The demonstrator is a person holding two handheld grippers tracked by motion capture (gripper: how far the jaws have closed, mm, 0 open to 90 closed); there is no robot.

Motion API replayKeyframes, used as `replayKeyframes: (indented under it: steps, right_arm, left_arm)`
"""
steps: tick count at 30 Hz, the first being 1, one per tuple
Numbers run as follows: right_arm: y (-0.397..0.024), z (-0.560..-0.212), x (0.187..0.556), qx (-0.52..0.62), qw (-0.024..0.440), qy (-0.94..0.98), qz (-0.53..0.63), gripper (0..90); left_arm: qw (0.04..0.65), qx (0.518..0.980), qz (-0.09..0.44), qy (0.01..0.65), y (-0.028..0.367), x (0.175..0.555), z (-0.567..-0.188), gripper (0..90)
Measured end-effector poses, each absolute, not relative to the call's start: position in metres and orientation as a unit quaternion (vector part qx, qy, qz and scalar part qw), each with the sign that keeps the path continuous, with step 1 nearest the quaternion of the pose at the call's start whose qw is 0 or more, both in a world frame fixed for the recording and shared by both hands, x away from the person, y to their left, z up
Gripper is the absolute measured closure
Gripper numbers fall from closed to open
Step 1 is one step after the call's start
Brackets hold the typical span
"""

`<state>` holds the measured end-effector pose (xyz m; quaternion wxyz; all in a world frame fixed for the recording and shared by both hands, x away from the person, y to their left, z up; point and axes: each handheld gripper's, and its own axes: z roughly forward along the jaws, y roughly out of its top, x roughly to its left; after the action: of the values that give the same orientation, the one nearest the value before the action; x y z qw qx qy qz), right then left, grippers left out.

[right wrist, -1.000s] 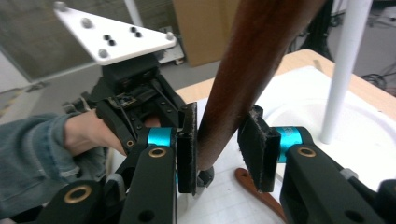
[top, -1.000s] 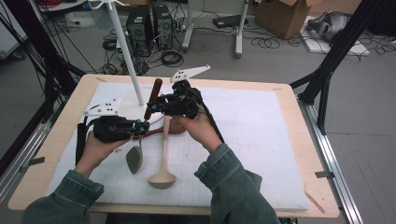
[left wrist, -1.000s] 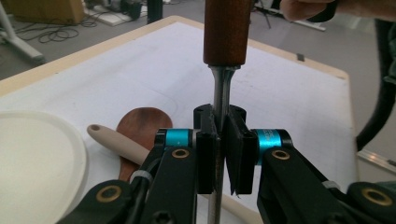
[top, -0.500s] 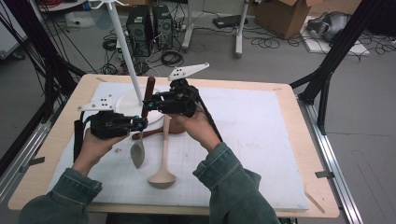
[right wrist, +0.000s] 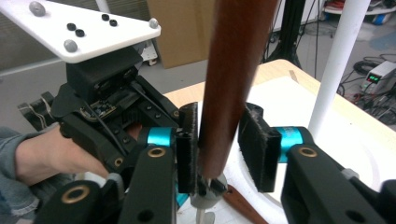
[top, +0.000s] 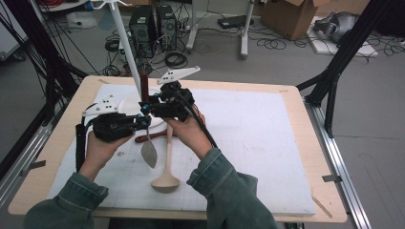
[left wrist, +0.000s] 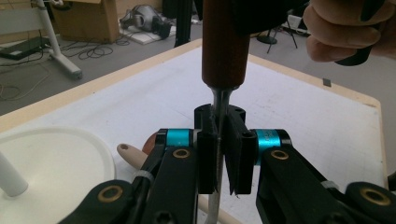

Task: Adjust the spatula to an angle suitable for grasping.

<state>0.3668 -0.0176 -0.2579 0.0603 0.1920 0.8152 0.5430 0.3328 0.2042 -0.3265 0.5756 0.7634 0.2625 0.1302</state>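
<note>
While the metal neck of a brown-handled spatula (top: 148,143) is pinched upright in the left claw (left wrist: 219,154), its handle, raised just above, stands loosely between the right claw's (right wrist: 219,149) half-open jaws.

**Utensils at the left of the table**

A spatula (top: 147,125) stood upright above the mat (top: 248,143), blade down, just in front of the round stand base (top: 125,102); a wooden ladle (top: 166,164) lay on the mat to its right, bowl nearest the person; another wooden handle (top: 153,136) lay crosswise behind the ladle.
</note>
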Motion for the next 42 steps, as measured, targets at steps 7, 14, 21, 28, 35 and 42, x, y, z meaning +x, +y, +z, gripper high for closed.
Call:
replayKeyframes:
  steps: [7,14,21,28,35,42]
  right_arm:
    - [-0.02,-0.259,0.372,0.164,0.017,0.816,0.554,73.3]
    - [-0.018,-0.258,0.372,0.104,0.004,0.823,0.559,73.5]
    - [-0.016,-0.259,0.372,0.073,-0.015,0.823,0.564,73.5]
    - [-0.018,-0.262,0.374,0.081,-0.023,0.814,0.575,71.5]
    - [-0.02,-0.261,0.371,0.107,0.006,0.809,0.578,69.4]
    - [-0.019,-0.259,0.371,0.114,0.011,0.806,0.581,72.8]
  left_arm:
    - [0.598,0.755,0.098,0.248,0.213,0.334,-0.325,78.5]
    - [0.607,0.758,0.061,0.23,0.217,0.336,-0.323,73.6]
    - [0.615,0.759,0.029,0.211,0.221,0.337,-0.322,78.4]
    - [0.606,0.767,0.051,0.204,0.219,0.334,-0.318,81.9]
    - [0.592,0.766,0.098,0.229,0.215,0.331,-0.314,82.9]
    - [0.585,0.767,0.111,0.238,0.214,0.33,-0.312,82.9]
